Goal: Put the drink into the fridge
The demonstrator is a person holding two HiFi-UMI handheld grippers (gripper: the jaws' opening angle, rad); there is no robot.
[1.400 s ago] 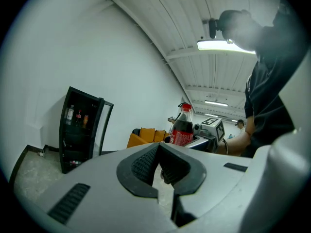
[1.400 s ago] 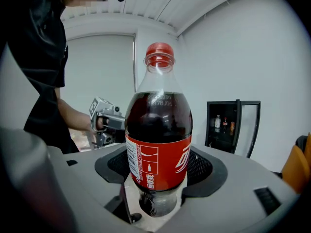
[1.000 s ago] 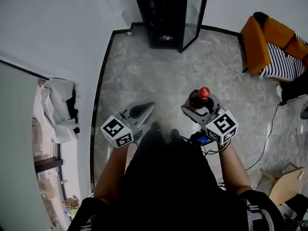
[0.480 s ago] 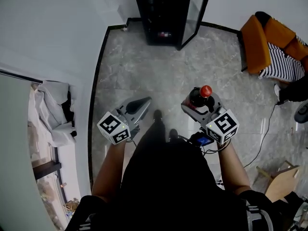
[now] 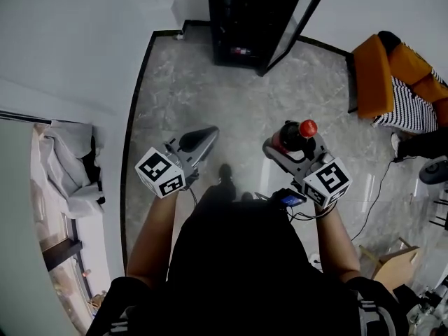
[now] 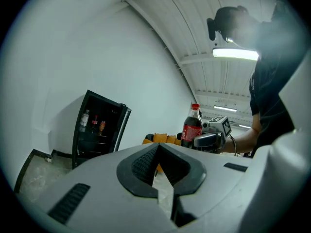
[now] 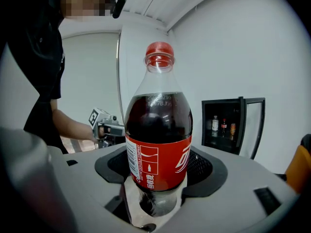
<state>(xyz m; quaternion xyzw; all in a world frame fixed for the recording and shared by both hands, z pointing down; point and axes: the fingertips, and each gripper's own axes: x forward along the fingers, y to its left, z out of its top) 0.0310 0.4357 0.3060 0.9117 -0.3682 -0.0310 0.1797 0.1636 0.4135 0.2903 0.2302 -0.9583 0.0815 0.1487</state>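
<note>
A cola bottle (image 7: 158, 140) with a red cap and red label stands upright between the jaws of my right gripper (image 7: 158, 178), which is shut on it. In the head view the same bottle (image 5: 294, 135) shows its red cap at the right gripper (image 5: 290, 149). My left gripper (image 5: 198, 140) is shut with nothing in it; its pads (image 6: 146, 164) meet. The black fridge (image 5: 255, 16) stands ahead against the wall with its glass door (image 5: 297, 23) swung open to the right. Bottles and a can sit on its shelves (image 6: 95, 125).
An orange chair (image 5: 381, 75) with a striped cushion stands at the right. A cable (image 5: 381, 180) trails over the grey marble floor. White walls run along the left. A cardboard piece (image 5: 392, 264) lies at the lower right.
I have walked closer to the fridge; it and the floor have shifted down in the head view. Both grippers stay as they were, the right one holding the bottle.
</note>
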